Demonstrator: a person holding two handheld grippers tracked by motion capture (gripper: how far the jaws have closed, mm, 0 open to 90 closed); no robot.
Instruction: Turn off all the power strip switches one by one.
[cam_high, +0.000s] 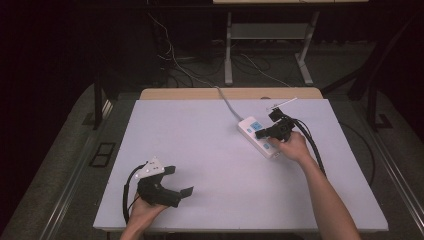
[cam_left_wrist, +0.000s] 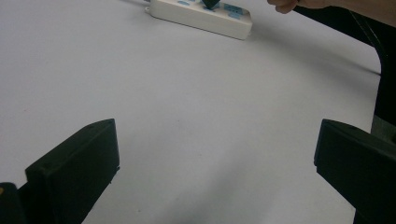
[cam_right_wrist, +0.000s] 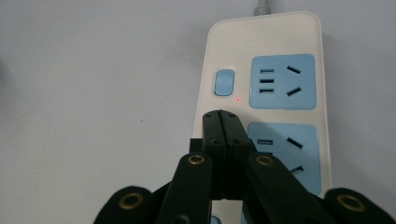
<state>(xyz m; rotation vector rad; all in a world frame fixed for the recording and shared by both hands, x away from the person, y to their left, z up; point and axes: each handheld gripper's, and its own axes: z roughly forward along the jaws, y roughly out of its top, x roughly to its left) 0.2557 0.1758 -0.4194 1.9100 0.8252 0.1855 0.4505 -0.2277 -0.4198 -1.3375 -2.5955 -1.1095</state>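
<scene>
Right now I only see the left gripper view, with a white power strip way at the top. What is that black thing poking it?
Observer: That is the right gripper, jaws shut tight together, its tip over the power strip just below the blue switch.
Operator: Is the strip turned on?
Observer: A tiny red light glows beside the switch, under its right corner.
Operator: What plugs fit in it?
Observer: Each blue socket panel has flat slots on one side and slanted slots on the other; nothing is plugged in.
Operator: Where is my gripper?
Observer: The left gripper sits near the table's front left, jaws open, far from the strip.
</scene>
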